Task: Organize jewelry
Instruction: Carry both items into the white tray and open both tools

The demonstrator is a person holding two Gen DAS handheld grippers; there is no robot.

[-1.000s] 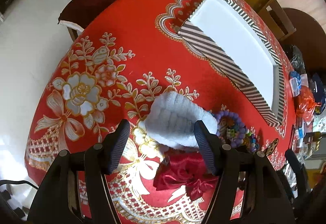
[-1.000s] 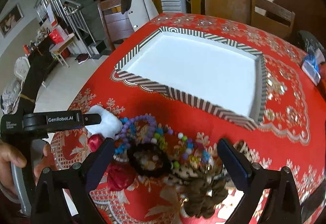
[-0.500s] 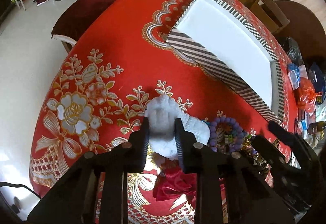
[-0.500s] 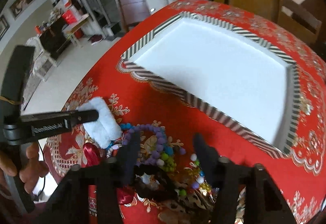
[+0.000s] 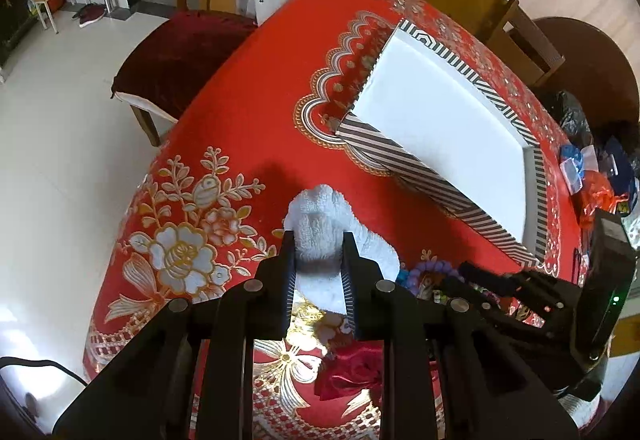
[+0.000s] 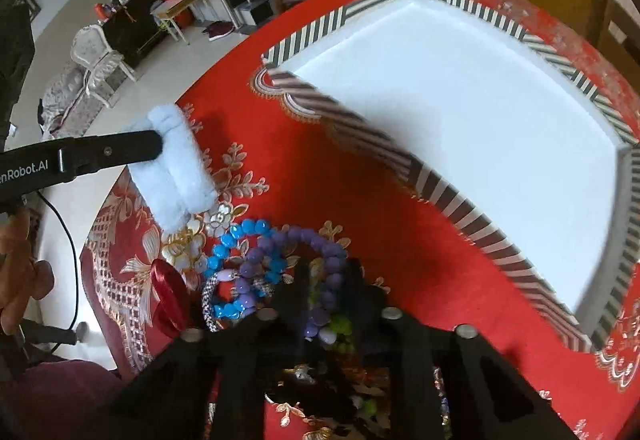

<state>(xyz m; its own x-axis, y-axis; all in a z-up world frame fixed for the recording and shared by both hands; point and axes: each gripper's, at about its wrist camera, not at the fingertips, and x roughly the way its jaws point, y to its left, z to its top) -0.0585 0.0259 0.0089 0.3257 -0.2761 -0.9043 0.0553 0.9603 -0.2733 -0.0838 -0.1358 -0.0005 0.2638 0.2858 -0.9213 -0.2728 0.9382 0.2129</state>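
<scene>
Since a second ago both grippers have closed: our left gripper, then wide open around the white fluffy band, now pinches it, and our right gripper has narrowed over the bead pile.

Little of the task is done, as far as we can judge — the striped tray at about one o'clock in the right wrist view shows only a bare white floor. Everything else lies on the red tablecloth: the purple bead bracelet, the blue bead bracelet at about ten o'clock of it, and a red satin piece further out at nine o'clock. All of these, and the darker tangle beneath our right gripper, have yet to go into the tray.

Our left fingers are drawn close, squeezing the white band's middle so that it bulges out past the tips toward twelve o'clock; the right wrist view shows the band lifted clear of the cloth, hanging at about ten o'clock of the pile.

Our right fingers stand nearly closed with a narrow gap, and purple and green beads show in that gap — whether they are truly clamped we cannot tell, because motion blur hides the contact.
</scene>
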